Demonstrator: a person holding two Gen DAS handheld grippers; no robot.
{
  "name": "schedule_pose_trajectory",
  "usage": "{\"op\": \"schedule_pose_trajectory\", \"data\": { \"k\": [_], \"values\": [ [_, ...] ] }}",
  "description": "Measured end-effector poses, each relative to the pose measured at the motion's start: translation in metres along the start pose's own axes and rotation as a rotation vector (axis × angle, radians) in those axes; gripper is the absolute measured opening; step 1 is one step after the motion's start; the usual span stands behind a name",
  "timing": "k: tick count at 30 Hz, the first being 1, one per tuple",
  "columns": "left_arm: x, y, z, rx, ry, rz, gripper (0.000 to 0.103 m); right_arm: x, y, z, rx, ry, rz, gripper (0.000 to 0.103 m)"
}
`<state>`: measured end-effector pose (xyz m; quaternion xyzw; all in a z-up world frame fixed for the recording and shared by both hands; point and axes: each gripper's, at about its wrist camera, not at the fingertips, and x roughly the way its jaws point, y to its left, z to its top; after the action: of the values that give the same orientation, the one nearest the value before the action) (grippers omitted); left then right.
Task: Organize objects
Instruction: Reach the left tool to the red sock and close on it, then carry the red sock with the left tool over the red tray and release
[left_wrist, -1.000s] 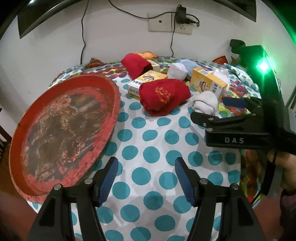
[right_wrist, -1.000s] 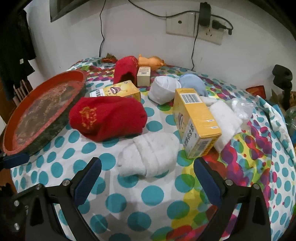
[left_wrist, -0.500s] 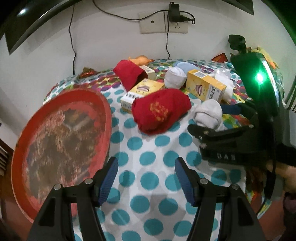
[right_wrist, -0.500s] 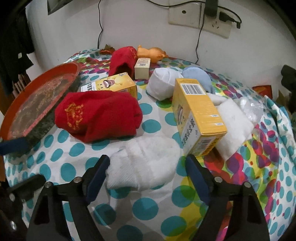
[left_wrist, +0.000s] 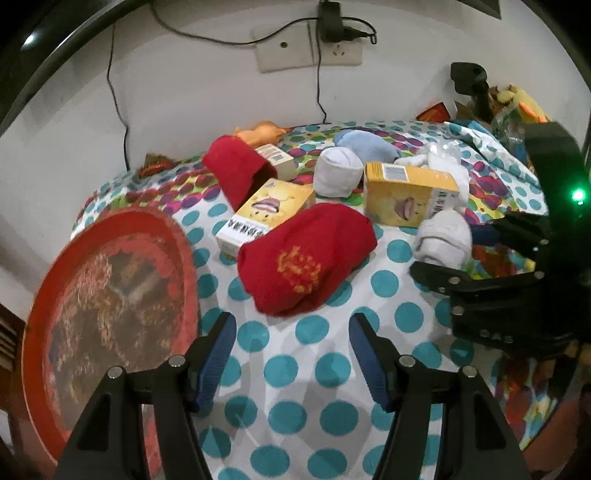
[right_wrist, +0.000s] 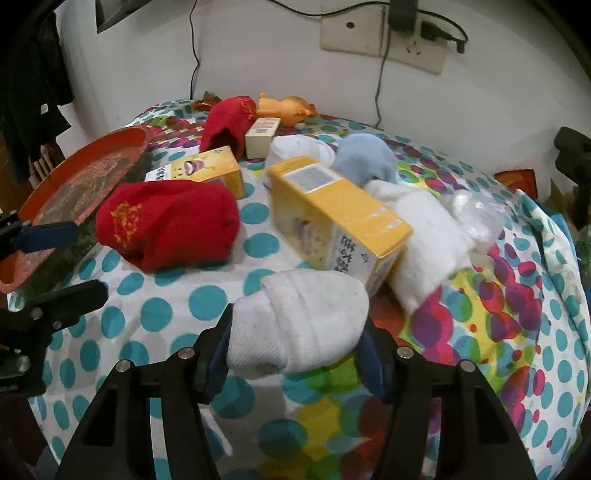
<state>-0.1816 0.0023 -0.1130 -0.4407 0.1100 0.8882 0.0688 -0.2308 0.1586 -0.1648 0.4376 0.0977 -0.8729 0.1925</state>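
Rolled white sock (right_wrist: 299, 321), ribbed, clamped in right gripper (right_wrist: 295, 350), pads mostly hidden; left gripper (left_wrist: 288, 350) spread, empty.

White sock (right_wrist: 303, 321), red sock (right_wrist: 166, 229), yellow box (right_wrist: 340, 221), teal-dot cloth (left_wrist: 288, 354).

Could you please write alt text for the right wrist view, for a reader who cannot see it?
The right gripper has its two fingers on either side of a rolled white sock on a polka-dot tablecloth. Behind it lie a yellow box, a red sock and, at the left edge, a red tray.
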Motion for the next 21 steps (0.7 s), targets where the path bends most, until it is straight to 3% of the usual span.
{"op": "schedule_pose_trajectory", "data": {
  "k": [6,12,16,21],
  "values": [
    [0.019,-0.006,0.009,0.048,0.000,0.020,0.065,0.000,-0.005,-0.003,0.005,-0.010,0.000,0.058],
    [0.044,0.007,0.019,-0.013,0.049,-0.002,0.065,0.000,-0.002,-0.003,0.009,-0.012,-0.004,0.060],
    [0.057,0.016,0.028,-0.071,0.069,-0.063,0.065,0.000,-0.002,-0.003,0.010,-0.012,0.001,0.061],
    [0.063,0.006,0.037,-0.045,0.074,-0.060,0.065,0.001,-0.002,-0.002,0.011,-0.012,0.004,0.063]
  ]
}}
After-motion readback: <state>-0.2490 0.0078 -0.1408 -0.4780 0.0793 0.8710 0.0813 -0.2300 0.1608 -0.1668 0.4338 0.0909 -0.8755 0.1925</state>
